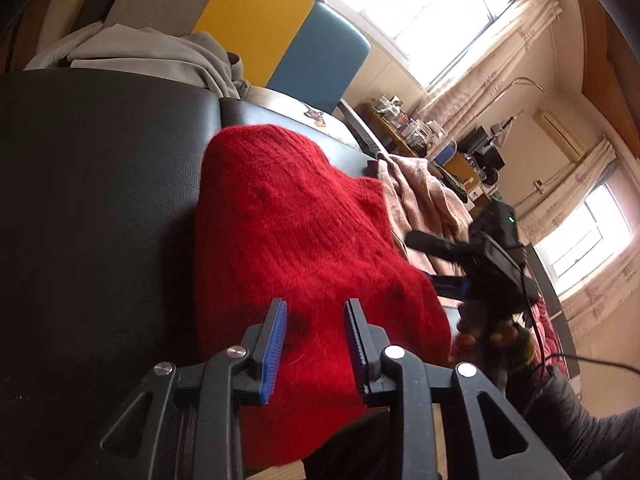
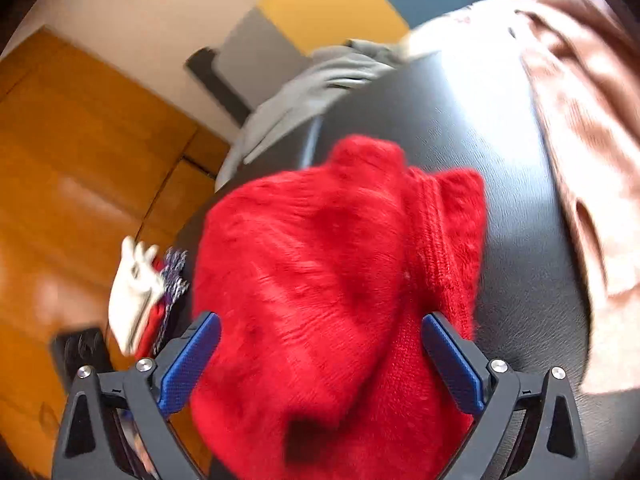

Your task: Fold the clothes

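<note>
Sweater (image 1: pixel 304 248), red knit, lies bunched on black cushion (image 1: pixel 96 184), directly ahead of and under both claws. Left gripper (image 1: pixel 316 320): jaws parted, blue pads (image 1: pixel 274 350) either side of sweater's near edge, nothing pinched. Right gripper (image 2: pixel 320 344): jaws spread wide, sweater bulk between the pads (image 2: pixel 452 364), not clamped; view blurred. Right gripper also shows in left view, off to right of the left claw (image 1: pixel 496 256). Pink garment (image 2: pixel 588 152) right of right claw, on cushion, just beside sweater. Grey garment (image 1: pixel 160 56) far ahead at cushion's back edge. White glove (image 2: pixel 134 292) left of right claw.
</note>
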A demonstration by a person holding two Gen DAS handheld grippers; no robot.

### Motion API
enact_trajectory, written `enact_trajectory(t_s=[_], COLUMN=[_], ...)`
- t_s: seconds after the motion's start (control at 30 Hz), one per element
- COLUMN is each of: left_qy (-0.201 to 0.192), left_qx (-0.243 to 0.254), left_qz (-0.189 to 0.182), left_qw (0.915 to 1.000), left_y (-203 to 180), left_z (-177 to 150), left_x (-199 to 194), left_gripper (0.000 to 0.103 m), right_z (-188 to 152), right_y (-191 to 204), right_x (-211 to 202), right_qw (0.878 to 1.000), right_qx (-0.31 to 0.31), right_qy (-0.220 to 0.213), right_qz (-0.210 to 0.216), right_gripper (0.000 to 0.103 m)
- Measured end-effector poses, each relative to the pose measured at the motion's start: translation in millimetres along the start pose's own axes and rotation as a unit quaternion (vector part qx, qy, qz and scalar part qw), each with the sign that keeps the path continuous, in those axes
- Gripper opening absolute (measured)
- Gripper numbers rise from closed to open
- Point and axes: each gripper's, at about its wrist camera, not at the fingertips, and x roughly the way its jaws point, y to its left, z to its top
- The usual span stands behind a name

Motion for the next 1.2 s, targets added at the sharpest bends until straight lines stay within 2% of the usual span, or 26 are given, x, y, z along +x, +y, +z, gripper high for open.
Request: enact_trajectory(t_s=[0.17, 0.23, 0.27, 0.3, 0.33, 0.47, 0.5, 0.57, 0.63, 0.7, 0.83, 1.0, 1.1, 1.17, 1.2], left_qy=[0.016, 0.023, 0.027, 0.032, 0.034, 0.039, 0.043, 0.052, 0.066, 0.068, 0.054, -0.007, -0.009, 0.007, 0.016], left_qx=[0.024, 0.034, 0.037, 0.038, 0.041, 0.045, 0.047, 0.048, 0.040, 0.042, 0.037, 0.052, 0.081, 0.090, 0.093], left_qz=[-0.014, -0.017, -0.018, -0.018, -0.018, -0.023, -0.020, -0.014, -0.010, -0.005, -0.015, -0.013, 0.008, 0.004, 0.002], left_qw=[0.9995, 0.9990, 0.9988, 0.9986, 0.9984, 0.9979, 0.9978, 0.9974, 0.9970, 0.9967, 0.9977, 0.9986, 0.9966, 0.9959, 0.9956], left_y=[-7, -11, -13, -14, -14, -12, -12, -10, -6, -8, -12, -14, -22, -31, -36], left_z=[-13, -17, -19, -21, -22, -24, -25, -28, -30, -32, -21, 28, 61, 78, 83], left_x=[7, 10, 12, 13, 12, 7, 8, 11, 17, 16, 0, -20, 2, 26, 40], left_gripper=[0.031, 0.031, 0.031, 0.031, 0.031, 0.032, 0.032, 0.032, 0.032, 0.032, 0.032, 0.034, 0.035, 0.035, 0.035], right_z=[6, 8, 7, 7, 6, 3, 0, -7, -18, -29, -24, -14, -13, -13, -12], right_y=[9, 13, 14, 21, 29, 58, 57, 27, -17, -39, -32, -13, -31, -44, -51], right_x=[13, 25, 28, 19, 8, -39, -46, -48, -30, -20, -16, -39, -30, -23, -26], right_qw=[1.000, 0.999, 0.997, 0.996, 0.994, 0.983, 0.980, 0.983, 0.989, 0.992, 0.989, 0.977, 0.976, 0.976, 0.979], right_qx=[-0.022, -0.042, -0.053, -0.069, -0.085, -0.151, -0.155, -0.114, -0.053, -0.021, -0.051, -0.104, -0.096, -0.089, -0.074], right_qy=[0.001, 0.002, 0.007, 0.000, -0.010, -0.055, -0.073, -0.075, -0.046, -0.055, -0.052, -0.082, -0.072, -0.063, -0.063], right_qz=[-0.007, -0.029, -0.057, -0.065, -0.068, -0.084, -0.103, -0.123, -0.133, -0.108, -0.128, -0.167, -0.181, -0.189, -0.178], right_gripper=[0.090, 0.074, 0.050, 0.032, 0.021, 0.019, 0.008, 0.009, 0.009, 0.008, 0.009, 0.009, 0.009, 0.009, 0.010])
